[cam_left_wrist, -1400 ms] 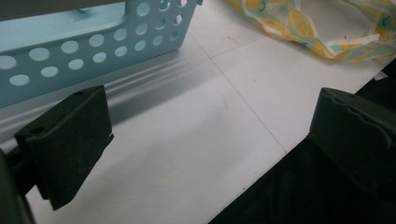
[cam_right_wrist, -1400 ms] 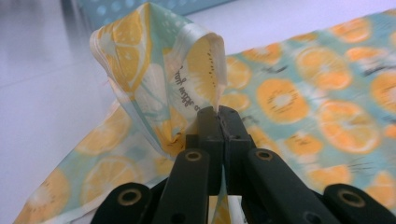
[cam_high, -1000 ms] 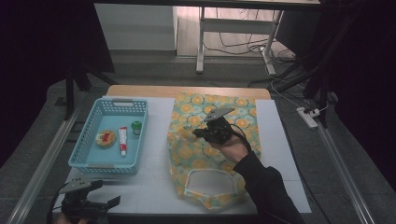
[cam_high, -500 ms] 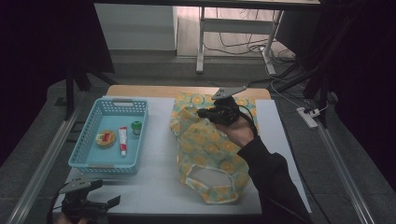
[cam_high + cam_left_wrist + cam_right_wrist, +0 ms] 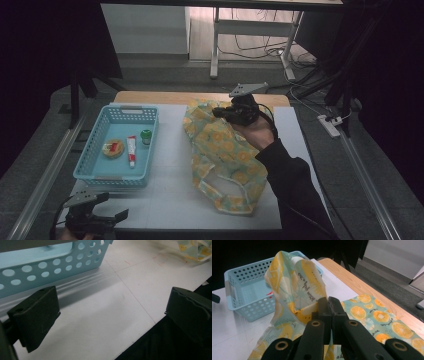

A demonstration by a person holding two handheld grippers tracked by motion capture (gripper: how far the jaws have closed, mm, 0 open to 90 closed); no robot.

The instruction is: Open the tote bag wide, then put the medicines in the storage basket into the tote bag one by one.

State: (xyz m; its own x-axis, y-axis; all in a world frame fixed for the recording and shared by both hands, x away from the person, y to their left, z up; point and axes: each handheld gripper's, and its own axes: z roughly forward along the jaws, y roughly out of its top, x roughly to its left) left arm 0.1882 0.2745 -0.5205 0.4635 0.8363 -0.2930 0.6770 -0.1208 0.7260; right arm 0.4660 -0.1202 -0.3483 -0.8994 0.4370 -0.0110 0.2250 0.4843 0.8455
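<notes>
— The fabric bag (image 5: 220,155), the one printed with orange slices: where do you have it?

— It lies on the white table (image 5: 165,195), right of centre, running from the far wooden edge down toward my side, with its handle loop at the near end. My right gripper (image 5: 223,112) has its jaws clamped together on a fold of the cloth at the far end, and in the right gripper view that fold (image 5: 297,285) stands lifted above the jaws.

— And the basket?

— The light blue perforated basket (image 5: 95,172) sits on the left of the table, apart from the bag. Inside I see a round yellow item (image 5: 112,148), a white and red tube (image 5: 131,150) beside it, and a small green-capped thing (image 5: 145,136) toward the far side.

— Your left side?

— My left gripper (image 5: 112,217) hangs at the table's near left corner, jaws wide apart, holding nothing. In its own view the basket wall (image 5: 50,267) is just ahead.
</notes>
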